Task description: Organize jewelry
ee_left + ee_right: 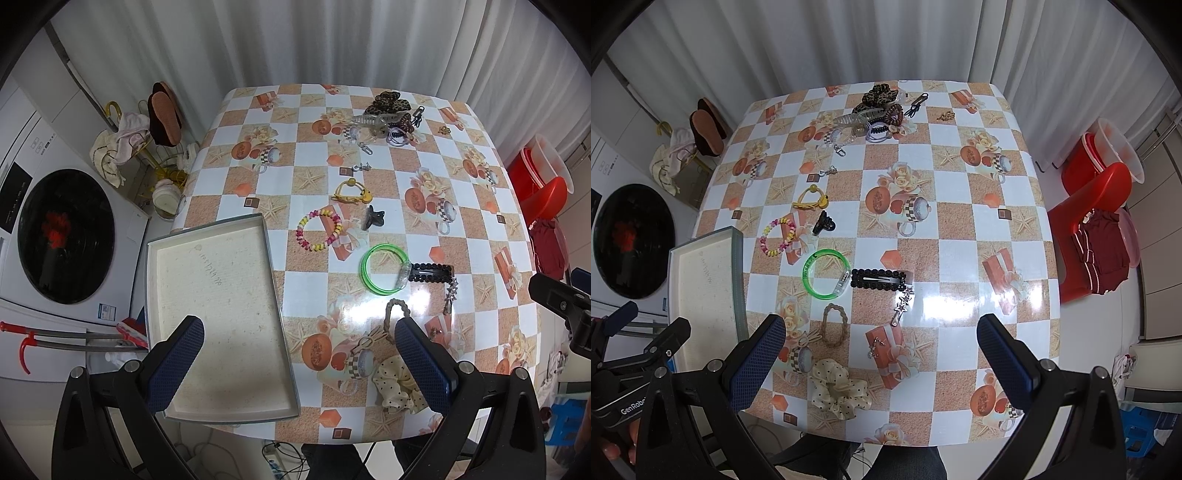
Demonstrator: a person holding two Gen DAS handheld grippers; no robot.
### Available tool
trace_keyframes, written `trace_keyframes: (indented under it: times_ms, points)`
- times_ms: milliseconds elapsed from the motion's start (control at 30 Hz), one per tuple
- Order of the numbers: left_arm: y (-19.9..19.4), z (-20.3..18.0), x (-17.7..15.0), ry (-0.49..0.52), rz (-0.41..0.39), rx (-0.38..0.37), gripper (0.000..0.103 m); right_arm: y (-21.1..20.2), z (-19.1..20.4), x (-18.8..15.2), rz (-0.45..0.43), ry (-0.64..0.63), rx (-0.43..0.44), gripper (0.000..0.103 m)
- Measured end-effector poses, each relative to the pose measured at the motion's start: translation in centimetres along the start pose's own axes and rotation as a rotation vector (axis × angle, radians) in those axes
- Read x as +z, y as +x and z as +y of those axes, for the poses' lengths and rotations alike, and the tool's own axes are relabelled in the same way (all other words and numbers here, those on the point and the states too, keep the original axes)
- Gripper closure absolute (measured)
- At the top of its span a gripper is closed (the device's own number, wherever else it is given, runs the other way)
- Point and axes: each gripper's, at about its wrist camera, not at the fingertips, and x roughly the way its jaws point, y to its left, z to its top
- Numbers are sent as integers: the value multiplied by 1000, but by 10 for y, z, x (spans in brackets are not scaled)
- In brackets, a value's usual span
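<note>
Both claws hang above the near edge of the worktop (960,221), jaws spread wide and holding nothing. Nearest the right claw (882,354) lies a cream dotted scrunchie (838,393), just under and slightly left of its left finger; the left claw (299,354) sees the same scrunchie (397,384) beneath its right finger. Just beyond sit a braided tan hair tie (834,325) and a small silver chain (874,348). Further on, a green bangle (826,274) touches a black beaded clip (881,279), whose long axis runs left to right, with a starry charm (903,304) trailing off its right end toward the claws. Past these come a pastel coil bracelet (778,236), a black claw clip (823,223) and a yellow tie (811,198) — then, at the far edge, a heap of leopard-print and clear clips (875,107).

The empty shallow tray (218,314) lies at the worktop's left side, directly under the left claw. Since the pieces all lie to the tray's right, the right claw looks nearer to most of them, and each would have to travel leftward.
</note>
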Motion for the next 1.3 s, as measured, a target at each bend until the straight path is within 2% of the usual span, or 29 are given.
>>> trace_keyframes:
  times_ms: [1300]
  points:
    - [1,-1,0,0,1,1,0,-1,0,0,-2,0,1,0]
